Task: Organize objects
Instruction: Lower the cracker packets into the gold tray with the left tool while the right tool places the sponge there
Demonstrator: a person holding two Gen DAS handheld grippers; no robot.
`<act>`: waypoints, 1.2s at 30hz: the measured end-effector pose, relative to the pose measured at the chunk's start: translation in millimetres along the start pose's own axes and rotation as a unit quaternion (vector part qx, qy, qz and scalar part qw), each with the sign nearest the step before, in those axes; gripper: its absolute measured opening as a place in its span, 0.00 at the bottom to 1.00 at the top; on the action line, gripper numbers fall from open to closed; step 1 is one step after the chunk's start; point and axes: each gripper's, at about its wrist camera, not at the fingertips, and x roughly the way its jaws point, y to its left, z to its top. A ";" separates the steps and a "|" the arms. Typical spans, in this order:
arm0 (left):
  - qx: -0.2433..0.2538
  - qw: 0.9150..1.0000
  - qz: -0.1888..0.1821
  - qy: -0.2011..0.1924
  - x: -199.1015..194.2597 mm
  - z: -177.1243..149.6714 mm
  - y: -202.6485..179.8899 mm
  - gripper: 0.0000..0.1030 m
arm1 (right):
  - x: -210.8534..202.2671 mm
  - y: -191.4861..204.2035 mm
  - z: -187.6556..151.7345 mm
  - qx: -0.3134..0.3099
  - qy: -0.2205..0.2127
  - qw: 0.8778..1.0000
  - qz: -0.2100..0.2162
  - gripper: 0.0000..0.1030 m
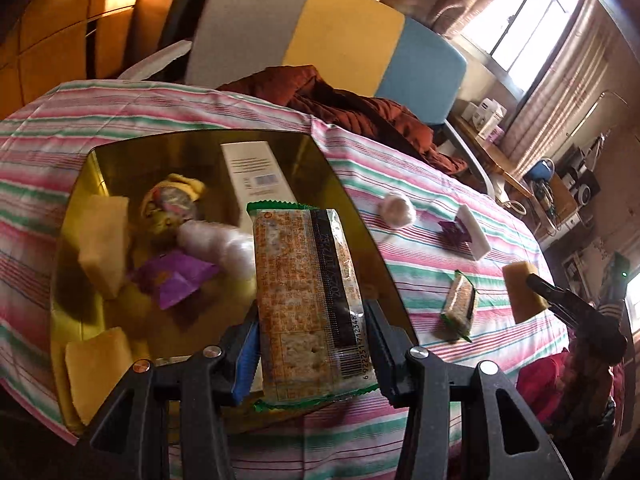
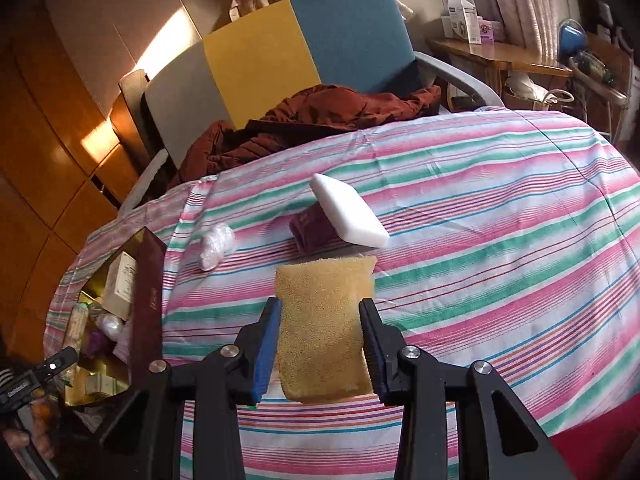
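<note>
We read a barcode, 6 922251 712348, on the cracker packet (image 1: 308, 300) clamped in the left gripper (image 1: 310, 344) over the gold box (image 1: 348, 184). The right gripper (image 2: 320, 344) clamps a yellow sponge (image 2: 324, 320); at its 12 o'clock lies a white block (image 2: 348, 210), at 10 o'clock a plastic wad (image 2: 216, 246).

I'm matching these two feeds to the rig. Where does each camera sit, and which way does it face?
Left wrist: sits on the left gripper, looking down past its jaws, shut on a cracker packet, over the gold box; the right gripper shows at right.
Right wrist: sits on the right gripper, looking down across the striped cloth; its jaws grip a yellow sponge; the left gripper shows at lower left.
Shared: box, cloth, white block, chair.
</note>
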 end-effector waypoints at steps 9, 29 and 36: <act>-0.011 1.000 -0.006 0.004 13.1 -14.0 10.0 0.47 | -15.6 110.4 -12.3 -0.095 -0.013 0.991 0.090 0.38; -0.023 0.998 -0.051 0.013 25.2 -28.4 9.4 0.58 | -4.1 271.3 -0.3 -0.248 -0.005 0.959 0.135 0.38; -0.046 0.998 -0.021 -0.042 -15.7 -34.2 41.7 0.58 | 32.4 300.2 -9.8 -0.288 0.044 0.949 0.118 0.41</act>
